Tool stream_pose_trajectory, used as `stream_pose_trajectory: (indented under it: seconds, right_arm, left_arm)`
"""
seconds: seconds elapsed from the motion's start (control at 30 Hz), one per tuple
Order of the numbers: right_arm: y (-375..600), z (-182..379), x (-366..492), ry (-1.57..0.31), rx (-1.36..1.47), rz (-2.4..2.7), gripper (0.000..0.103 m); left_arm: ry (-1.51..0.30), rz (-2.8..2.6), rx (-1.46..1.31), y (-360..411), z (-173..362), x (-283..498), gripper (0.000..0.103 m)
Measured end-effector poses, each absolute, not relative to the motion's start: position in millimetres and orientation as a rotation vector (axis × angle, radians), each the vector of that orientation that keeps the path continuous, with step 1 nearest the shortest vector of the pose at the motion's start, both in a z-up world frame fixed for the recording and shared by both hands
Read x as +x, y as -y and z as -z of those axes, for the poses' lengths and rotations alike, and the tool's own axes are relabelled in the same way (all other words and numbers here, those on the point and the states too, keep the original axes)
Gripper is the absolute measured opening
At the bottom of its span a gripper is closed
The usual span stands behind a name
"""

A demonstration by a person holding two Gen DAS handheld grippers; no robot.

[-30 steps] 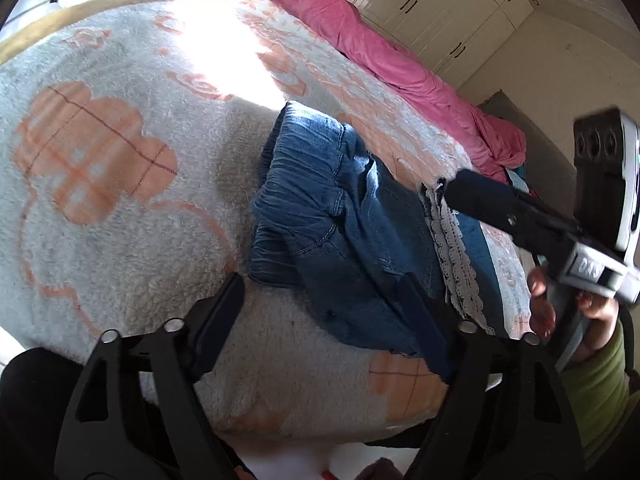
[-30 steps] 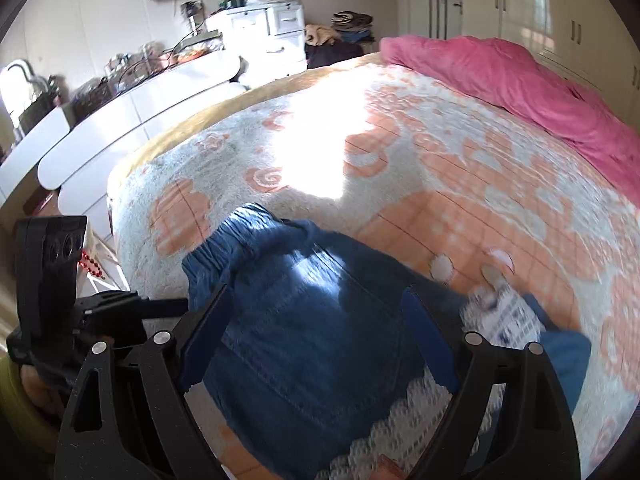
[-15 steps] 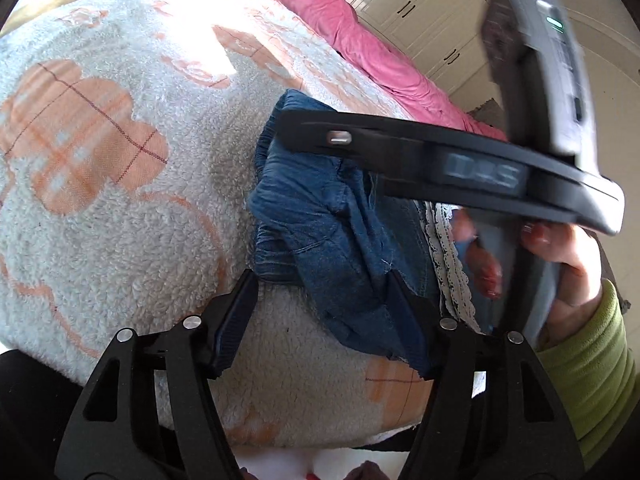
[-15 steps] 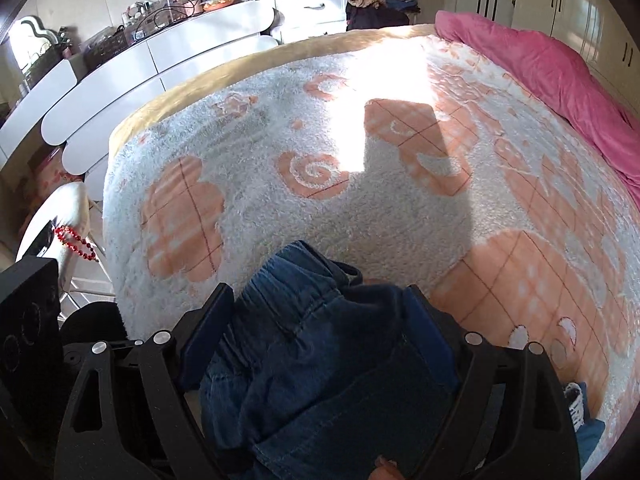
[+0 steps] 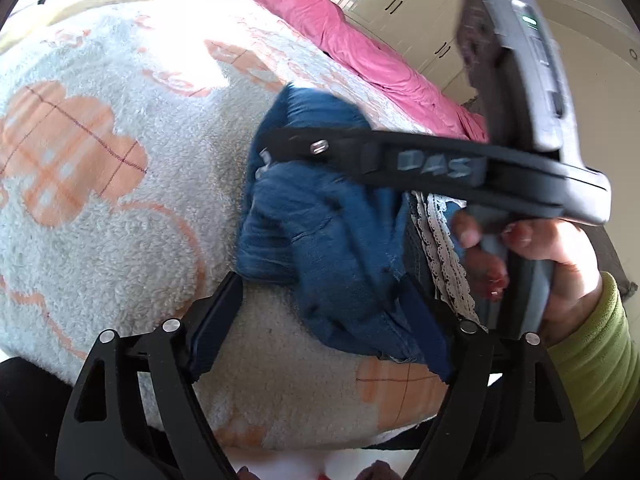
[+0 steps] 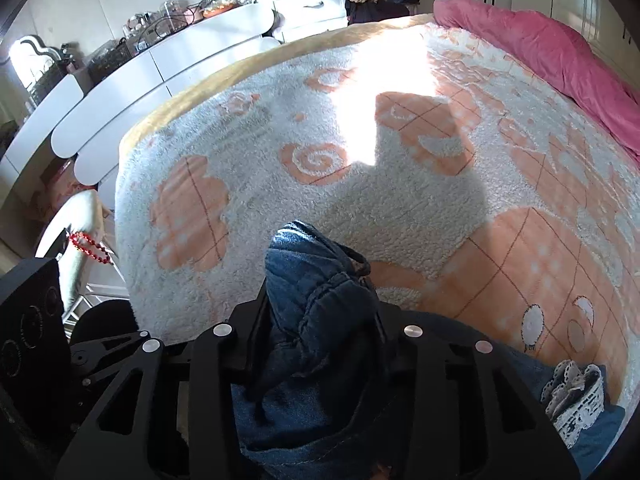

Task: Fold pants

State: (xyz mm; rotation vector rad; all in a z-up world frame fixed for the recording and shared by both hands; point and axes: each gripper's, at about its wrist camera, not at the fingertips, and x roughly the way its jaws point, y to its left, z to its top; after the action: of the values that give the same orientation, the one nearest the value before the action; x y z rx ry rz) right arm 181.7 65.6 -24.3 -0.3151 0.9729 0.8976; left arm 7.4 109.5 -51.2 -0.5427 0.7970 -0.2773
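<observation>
Blue denim pants [image 5: 320, 240] lie bunched near the front edge of a bed [image 5: 100, 220] covered in a white-and-orange fleece blanket. The right tongs [image 6: 320, 340] have just closed, and now pinch a gathered ridge of the waistband end. The left tongs [image 5: 320, 320] have just been opening; they stand wide, astride the nearer fold, gripping nothing. The pinch likely catches several layers at once, so lifting could drag the whole bundle and undo the fold. The lace-trimmed hems [image 6: 576, 404] sit partly out of view, and the right tool's arm blocks much of the left camera's sight.
</observation>
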Motion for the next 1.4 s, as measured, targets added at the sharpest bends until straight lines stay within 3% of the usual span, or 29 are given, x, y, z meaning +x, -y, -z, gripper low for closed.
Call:
stream_pose_trajectory:
  seconds: [0.53,1.03,1.13,1.23,1.4]
  right_arm:
    - [69.0,-23.9,190.5,-0.892,-0.037,-0.907,0.04]
    - [213.1,-2.4,173.2,-0.838,0.199,-0.739,0.043]
    - [243.5,8.2,170.7,-0.842,0.225,-0.616,0.06]
    - [253.8,10.8,163.0,-0.835,0.292,-0.619,0.063]
    - [220.3,11.1,149.4,-0.84,0.167,-0.627,0.068]
  left_arm:
    - [-0.801,0.49,-0.523,-14.8,11.9,37.6,0.072]
    - [-0.837,0.703,-0.375,68.0,13.2,71.4,0.072]
    - [-0.866,0.732,-0.345,80.5,22.4,70.4,0.074]
    - [-0.879,0.722,-0.311,80.5,26.7,62.2,0.075]
    - [-0.881,0.715,-0.292,88.0,29.6,57.8,0.076]
